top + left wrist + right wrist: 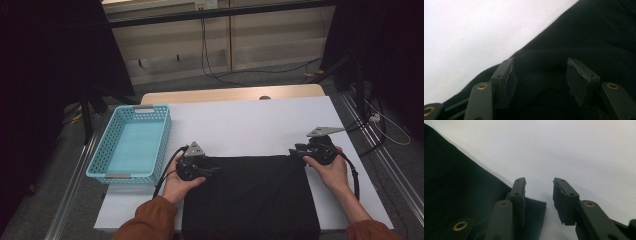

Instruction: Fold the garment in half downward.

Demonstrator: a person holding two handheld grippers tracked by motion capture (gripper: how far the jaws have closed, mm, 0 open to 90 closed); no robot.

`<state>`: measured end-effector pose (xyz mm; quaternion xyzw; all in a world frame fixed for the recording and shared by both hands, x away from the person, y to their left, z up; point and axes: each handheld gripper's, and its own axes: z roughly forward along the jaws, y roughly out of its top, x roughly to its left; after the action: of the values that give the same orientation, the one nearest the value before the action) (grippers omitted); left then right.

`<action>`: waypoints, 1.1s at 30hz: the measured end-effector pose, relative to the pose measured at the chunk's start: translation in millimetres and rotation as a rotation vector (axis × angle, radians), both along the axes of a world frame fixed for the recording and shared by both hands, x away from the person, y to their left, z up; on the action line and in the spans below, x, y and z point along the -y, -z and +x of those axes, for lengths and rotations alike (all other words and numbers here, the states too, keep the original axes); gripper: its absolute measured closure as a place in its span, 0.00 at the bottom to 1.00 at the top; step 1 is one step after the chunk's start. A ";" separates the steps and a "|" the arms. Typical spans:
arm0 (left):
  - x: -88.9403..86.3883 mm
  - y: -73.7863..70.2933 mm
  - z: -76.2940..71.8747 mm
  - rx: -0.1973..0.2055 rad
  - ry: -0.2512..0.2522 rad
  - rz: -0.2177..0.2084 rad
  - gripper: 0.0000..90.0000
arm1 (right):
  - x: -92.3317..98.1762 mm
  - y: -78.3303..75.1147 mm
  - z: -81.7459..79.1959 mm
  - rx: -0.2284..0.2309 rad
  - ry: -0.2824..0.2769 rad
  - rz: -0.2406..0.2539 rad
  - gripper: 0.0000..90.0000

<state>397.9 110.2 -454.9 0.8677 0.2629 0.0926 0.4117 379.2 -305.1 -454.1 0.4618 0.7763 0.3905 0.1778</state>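
Cloth [250,197] spread flat at near table [240,125] edge. Left gripper [200,169] at far-left corner, jaws apart over fabric, gripping nothing. Right gripper [299,150] at far-right corner, jaws apart, corner between, unpinched. Folding not begun. Farther left, basket [131,142] waiting.

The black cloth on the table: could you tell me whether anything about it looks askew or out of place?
Slightly: the black cloth hangs over the near edge of the white table. Otherwise it lies flat and square, and the blue basket sits upright beside it.
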 end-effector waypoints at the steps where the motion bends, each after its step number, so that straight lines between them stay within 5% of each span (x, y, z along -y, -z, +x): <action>1: 0.0 0.0 -0.2 -0.001 0.000 -0.001 0.46 | 0.4 -0.7 -0.7 -0.004 0.001 0.008 0.71; 17: -3.1 -0.8 -1.2 0.000 -0.020 -0.004 0.41 | -0.7 7.5 -3.3 -0.083 -0.011 -0.009 0.72; 23: -4.6 -1.4 -1.0 0.001 -0.025 -0.008 0.40 | 0.4 7.8 -6.3 -0.119 -0.030 0.027 0.93; 28: -8.6 -3.2 -1.5 -0.002 -0.034 -0.011 0.38 | 0.4 3.3 -10.6 -0.083 0.008 -0.031 0.96; 33: -11.7 -2.9 -0.7 0.000 -0.048 -0.016 0.38 | 8.0 2.3 -11.9 -0.073 0.050 -0.034 0.96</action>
<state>397.2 121.9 -451.9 0.8577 0.2846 0.1002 0.4163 367.4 -313.0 -456.4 0.4920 0.7769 0.3557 0.1668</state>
